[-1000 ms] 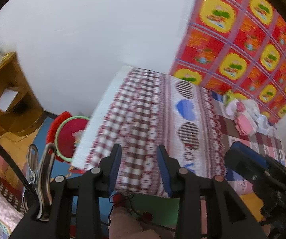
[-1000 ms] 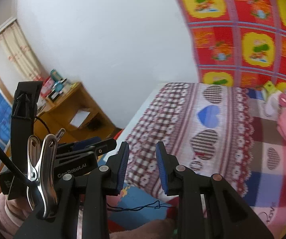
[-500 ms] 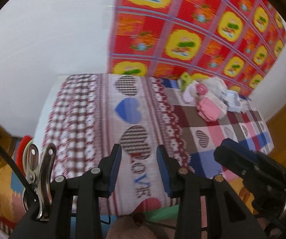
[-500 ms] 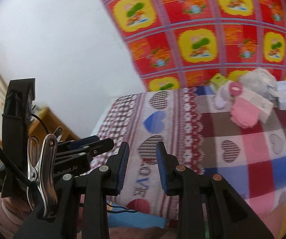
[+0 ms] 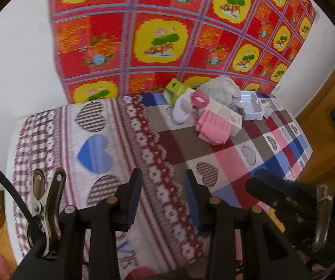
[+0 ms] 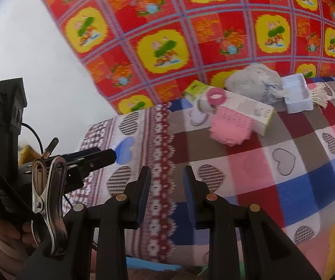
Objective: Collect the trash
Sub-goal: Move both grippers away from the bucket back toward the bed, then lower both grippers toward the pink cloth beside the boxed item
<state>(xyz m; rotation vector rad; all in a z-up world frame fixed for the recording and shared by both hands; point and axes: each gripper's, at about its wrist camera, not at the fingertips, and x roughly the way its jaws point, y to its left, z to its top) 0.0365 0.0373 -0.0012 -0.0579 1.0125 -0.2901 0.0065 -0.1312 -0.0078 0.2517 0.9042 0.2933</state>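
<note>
Both grippers hung above the near edge of a bench (image 5: 249, 154) covered with a checked, heart-printed cloth (image 6: 284, 163), and neither touched anything. The left gripper (image 5: 162, 196) had its blue-padded jaws spread apart with only the cloth showing between them; the right gripper (image 6: 166, 193) was likewise spread and held nothing. In the right wrist view the left gripper appeared at the lower left, gripped by a bare hand (image 6: 1, 240). The trash lay heaped at the far side of the bench, against a red and yellow flowered hanging (image 5: 162, 35), well apart from both grippers. The heap held a crumpled pink wrapper (image 5: 214, 128) nearest the grippers, a long white carton (image 5: 223, 114) touching it from behind, a pink ring (image 6: 216, 96) resting on the carton's far end, a green box (image 5: 176, 88) at the back left, a crumpled grey-white bag (image 6: 254, 81) behind the carton, and a white tray (image 6: 296, 93) at the right just beside the bag. A bundle of thin pale sticks (image 6: 319, 95) lay touching the tray's right side. A small pale rounded thing (image 5: 180, 114) sat left of the carton; what it was could not be told.
</note>
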